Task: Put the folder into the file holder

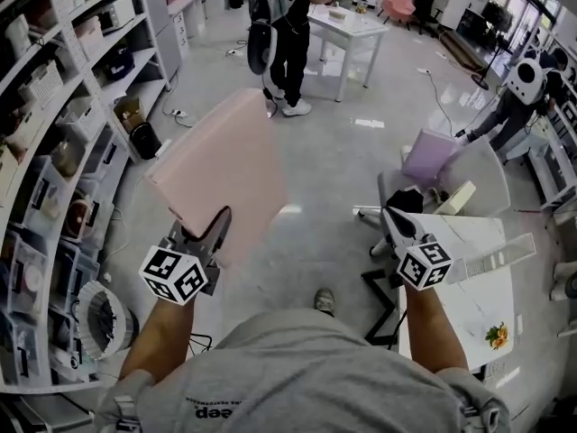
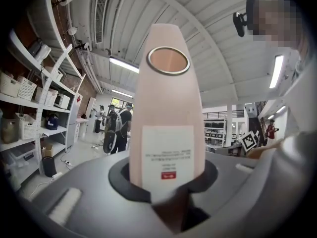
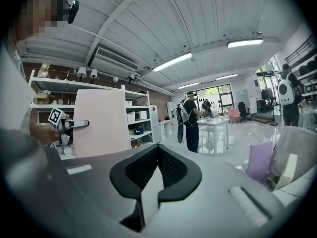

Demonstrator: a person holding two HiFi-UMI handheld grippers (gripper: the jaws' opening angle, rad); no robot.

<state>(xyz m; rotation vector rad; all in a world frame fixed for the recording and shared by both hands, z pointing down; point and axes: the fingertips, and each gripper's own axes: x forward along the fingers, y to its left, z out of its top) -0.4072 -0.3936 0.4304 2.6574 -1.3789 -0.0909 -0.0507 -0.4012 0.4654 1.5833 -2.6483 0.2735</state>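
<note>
Glossy office floor (image 1: pixel 352 165), shelving (image 1: pixel 63 152) at left — left gripper (image 1: pixel 216 225) clamps pink folder (image 1: pixel 221 165) aloft; right gripper (image 1: pixel 391 216) closed, empty.

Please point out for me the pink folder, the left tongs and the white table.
pink folder (image 1: pixel 221 174): head view, middle of its cover.
left tongs (image 1: pixel 220 222): head view, between the tips, closed on the folder's lower edge.
white table (image 1: pixel 460 314): head view, bare part of its top.

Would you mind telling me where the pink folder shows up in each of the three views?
Head view: pink folder left of centre, above the left gripper.
Left gripper view: folder centre, rising from the jaws.
Right gripper view: folder left of centre.
Shared landmark: person in black at the white table.
</note>
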